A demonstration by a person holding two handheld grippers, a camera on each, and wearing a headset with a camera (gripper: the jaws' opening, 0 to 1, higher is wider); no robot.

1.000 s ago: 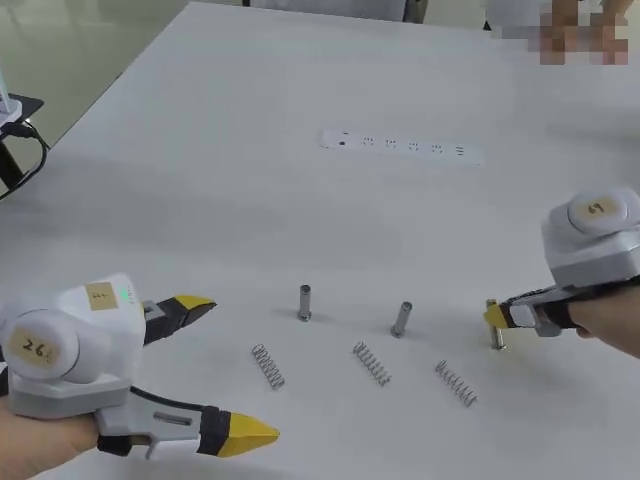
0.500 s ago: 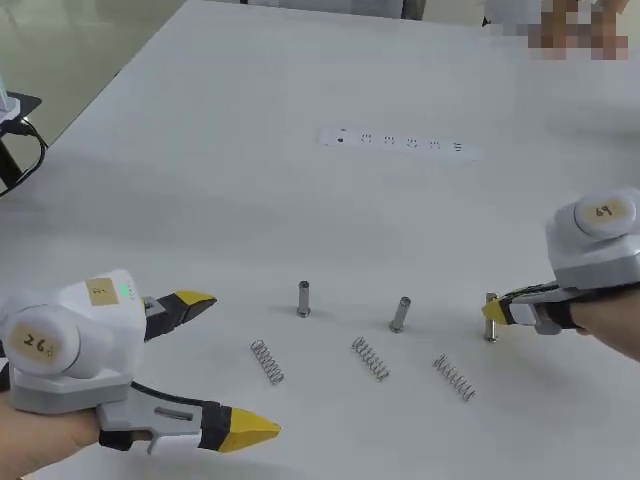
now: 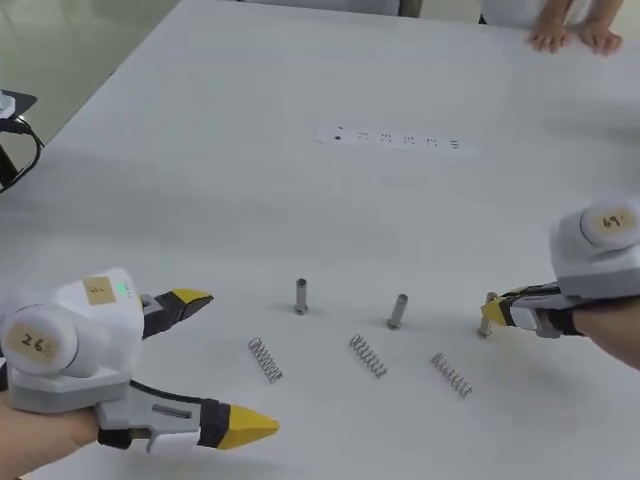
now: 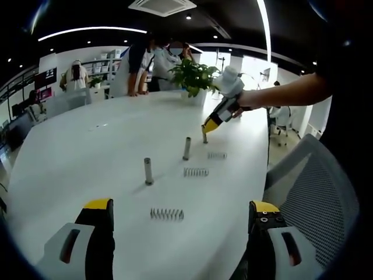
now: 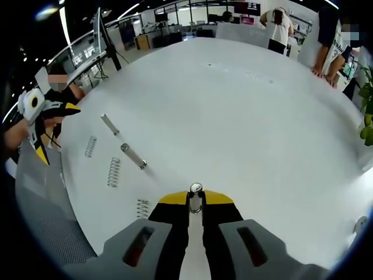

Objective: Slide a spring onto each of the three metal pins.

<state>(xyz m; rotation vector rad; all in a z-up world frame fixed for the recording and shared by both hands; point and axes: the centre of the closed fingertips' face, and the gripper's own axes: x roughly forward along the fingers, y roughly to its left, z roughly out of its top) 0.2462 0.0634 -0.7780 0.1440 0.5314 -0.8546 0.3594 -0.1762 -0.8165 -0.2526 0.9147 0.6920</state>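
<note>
White table (image 3: pixel 200 150): three metal pins (image 3: pixel 398 311) standing in a row; three springs (image 3: pixel 368 356) flat at their 6 o'clock; power strip (image 3: pixel 393 140) at 12 o'clock.

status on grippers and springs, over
Right gripper shut on right pin. Left gripper open, empty. Left spring, middle spring, right spring lie flat on table, none on a pin. Nothing blocking.
</note>
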